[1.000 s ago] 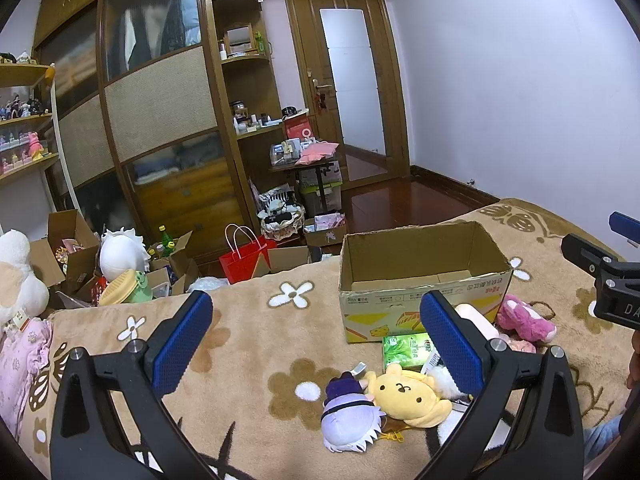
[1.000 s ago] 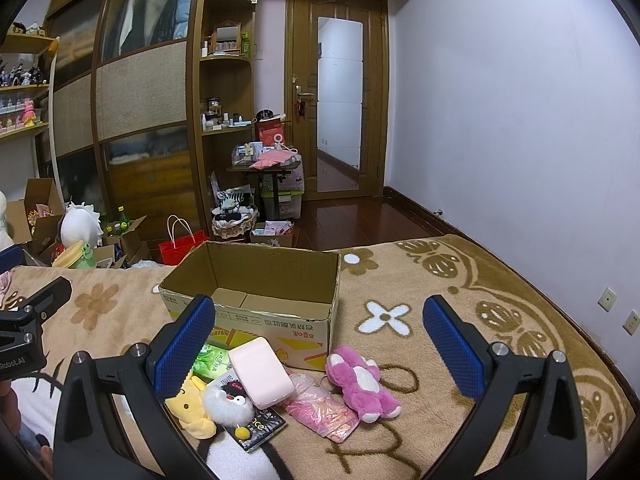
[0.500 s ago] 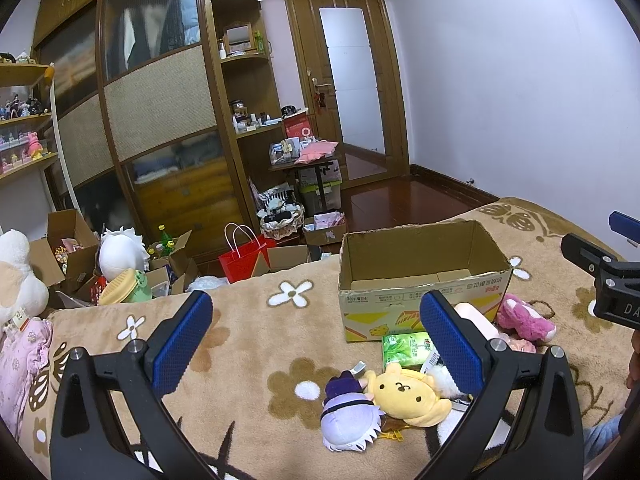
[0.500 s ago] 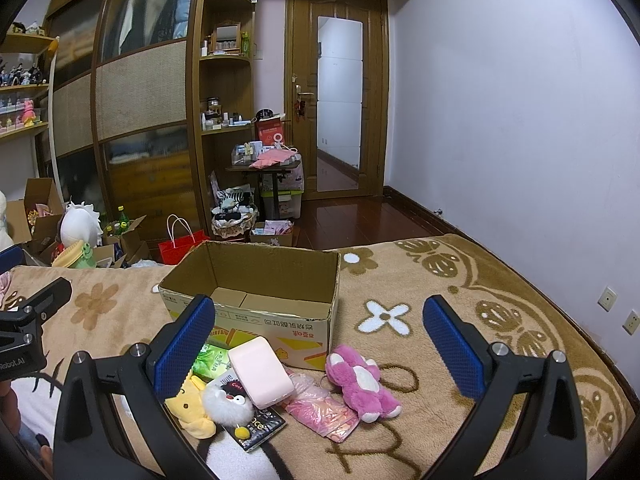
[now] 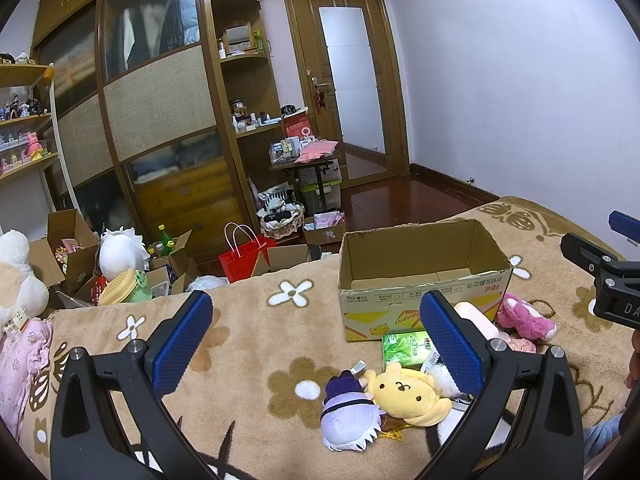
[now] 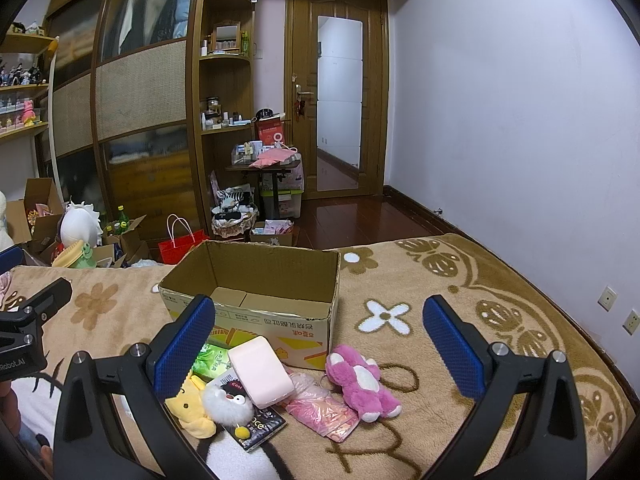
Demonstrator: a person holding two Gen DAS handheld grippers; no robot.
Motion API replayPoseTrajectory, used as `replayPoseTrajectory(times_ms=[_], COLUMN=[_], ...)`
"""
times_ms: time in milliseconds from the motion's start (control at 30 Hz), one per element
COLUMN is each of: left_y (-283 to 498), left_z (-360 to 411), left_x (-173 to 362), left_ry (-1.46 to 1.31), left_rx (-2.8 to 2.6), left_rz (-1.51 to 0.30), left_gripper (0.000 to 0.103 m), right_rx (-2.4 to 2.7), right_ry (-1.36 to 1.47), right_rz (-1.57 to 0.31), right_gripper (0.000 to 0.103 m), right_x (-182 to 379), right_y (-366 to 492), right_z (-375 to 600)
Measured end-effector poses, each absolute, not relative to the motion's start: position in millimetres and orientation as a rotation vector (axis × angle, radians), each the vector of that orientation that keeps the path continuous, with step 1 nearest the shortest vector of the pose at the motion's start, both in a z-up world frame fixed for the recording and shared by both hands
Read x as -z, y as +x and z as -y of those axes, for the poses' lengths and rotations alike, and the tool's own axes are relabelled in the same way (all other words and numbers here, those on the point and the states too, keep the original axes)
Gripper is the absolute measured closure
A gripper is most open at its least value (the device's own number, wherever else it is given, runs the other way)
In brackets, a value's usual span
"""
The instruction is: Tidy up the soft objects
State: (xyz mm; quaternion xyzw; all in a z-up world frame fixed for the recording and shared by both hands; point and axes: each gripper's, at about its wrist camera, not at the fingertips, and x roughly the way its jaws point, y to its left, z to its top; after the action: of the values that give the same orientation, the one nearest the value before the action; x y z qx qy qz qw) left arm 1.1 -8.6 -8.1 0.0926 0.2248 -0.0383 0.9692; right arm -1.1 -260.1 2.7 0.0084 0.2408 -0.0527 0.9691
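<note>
An open, empty cardboard box [image 5: 424, 276] [image 6: 256, 292] stands on the flowered blanket. In front of it lie a yellow plush [image 5: 408, 394] [image 6: 190, 410], a purple-and-white plush [image 5: 350, 414], a pink plush bear [image 5: 524, 320] [image 6: 362, 382], a white fluffy plush [image 6: 230, 402], a pink soft pad [image 6: 260, 372], a green packet [image 5: 404, 350] [image 6: 210, 362] and a pink bag [image 6: 320, 410]. My left gripper [image 5: 316, 344] is open and empty, above the blanket left of the pile. My right gripper [image 6: 320, 344] is open and empty, above the pile.
The brown blanket [image 6: 460, 308] covers the bed. Beyond its far edge lie a red bag [image 5: 244, 256], cartons and a white plush [image 5: 120, 250] on the floor. A pink cloth [image 5: 20, 360] lies at the left. A wardrobe and door stand behind.
</note>
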Motion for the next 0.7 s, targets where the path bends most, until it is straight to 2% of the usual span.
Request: replayPoseTrajectory(times_ms=[700], left_y=[-1.0], left_z=[5.7], left_x=[9.6], left_ry=[0.183], left_rx=[0.076], left_rz=[-0.456], left_gripper=[0.0], right_rx=[0.109], right_ry=[0.019], right_rz=[-0.487], right_gripper=[0.0], right_x=[-3.6], right_y=[-1.5], right_z=[260.0])
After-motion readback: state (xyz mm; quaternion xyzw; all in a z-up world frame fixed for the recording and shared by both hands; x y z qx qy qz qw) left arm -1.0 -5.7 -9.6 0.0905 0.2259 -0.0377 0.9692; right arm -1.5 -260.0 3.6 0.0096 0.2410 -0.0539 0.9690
